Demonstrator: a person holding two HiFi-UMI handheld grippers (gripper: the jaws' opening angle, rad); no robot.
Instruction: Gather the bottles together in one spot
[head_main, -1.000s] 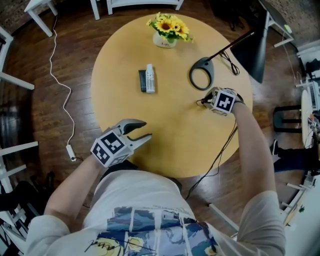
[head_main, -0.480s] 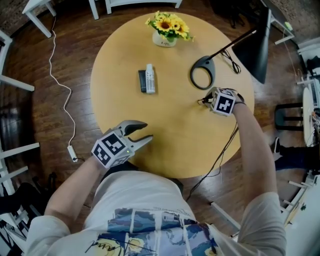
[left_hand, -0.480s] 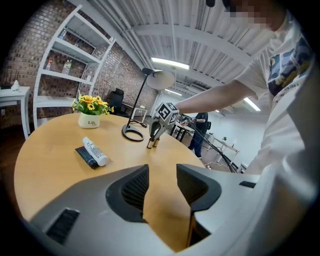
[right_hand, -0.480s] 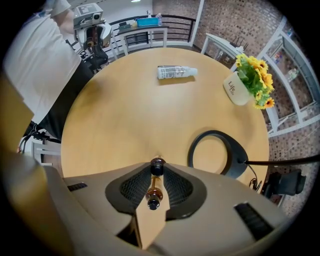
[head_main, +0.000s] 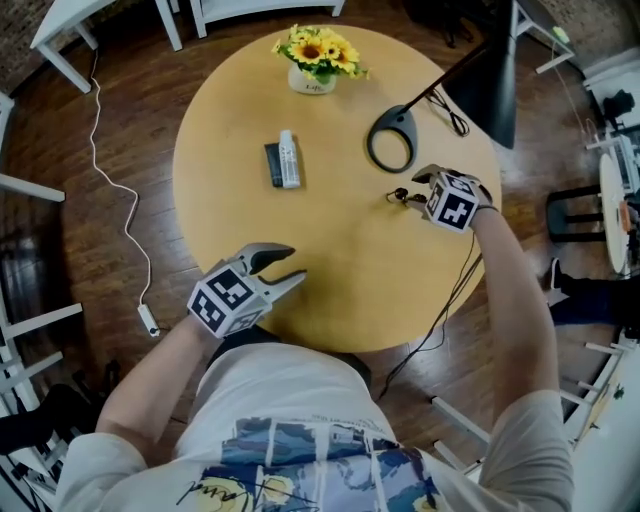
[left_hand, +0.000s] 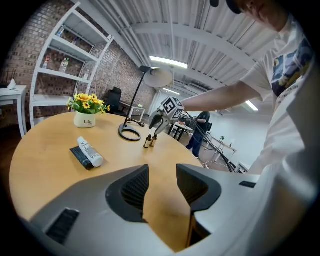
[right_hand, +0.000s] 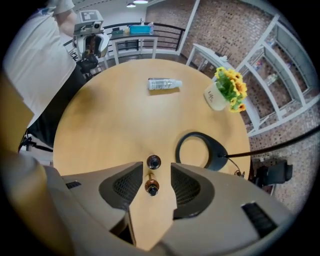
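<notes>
Two small brown dropper bottles (head_main: 397, 196) (right_hand: 153, 162) stand upright close together on the round wooden table (head_main: 340, 270), near the lamp's base. My right gripper (head_main: 418, 188) points down over them. Its jaws have just been opening, and the nearer bottle (right_hand: 152, 187) stands between them with the pads clear of it. A white bottle (head_main: 288, 158) lies on its side farther left, beside a flat black thing (head_main: 272, 165). My left gripper (head_main: 290, 265) hovers open at the table's near edge with nothing between its fingers; it looks across at the pair of bottles (left_hand: 149, 141).
A black desk lamp has its ring base (head_main: 391, 140) just behind the brown bottles and its shade (head_main: 485, 85) over the right rim. A pot of sunflowers (head_main: 312, 70) stands at the far edge. A cable (head_main: 445, 300) runs off the table's right side.
The right gripper's jaws have spread and it has lifted a little, so both brown bottles now show beside it. The left gripper has stayed put.
</notes>
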